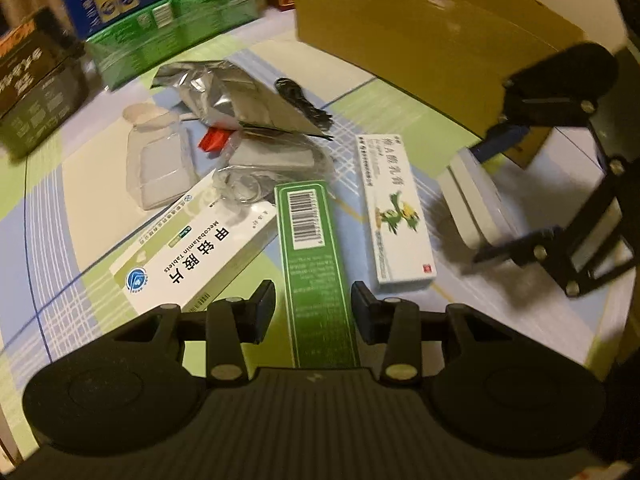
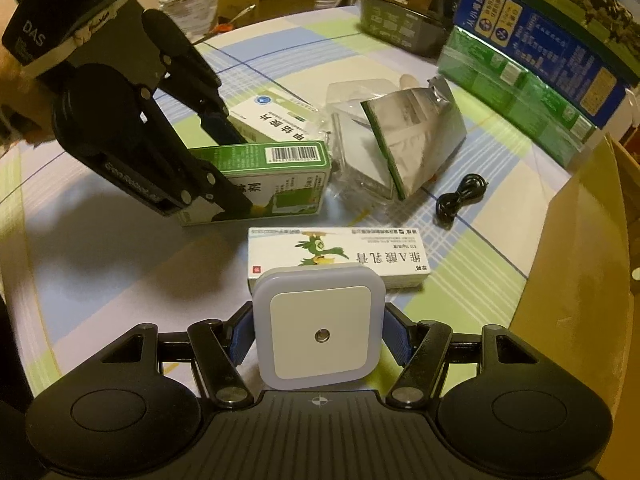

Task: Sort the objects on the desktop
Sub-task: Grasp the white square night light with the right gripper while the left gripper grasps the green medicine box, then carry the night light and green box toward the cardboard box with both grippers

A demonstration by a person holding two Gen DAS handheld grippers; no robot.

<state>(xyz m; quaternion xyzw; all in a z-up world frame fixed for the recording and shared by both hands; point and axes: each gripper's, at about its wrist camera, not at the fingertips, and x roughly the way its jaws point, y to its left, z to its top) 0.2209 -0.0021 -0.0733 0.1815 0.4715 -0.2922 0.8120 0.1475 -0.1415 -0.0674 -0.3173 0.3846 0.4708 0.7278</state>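
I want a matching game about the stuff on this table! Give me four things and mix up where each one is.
Things:
1. green carton with a barcode
2. square white night light
3. coiled black cable
4. white box with a green bird picture

Places:
A. lying loose on the checked tablecloth, near the brown cardboard box
B. between the left gripper fingers
C. on the cloth just beyond the night light
D. gripped by the right gripper

Pairs: 1-B, 2-D, 3-A, 4-C
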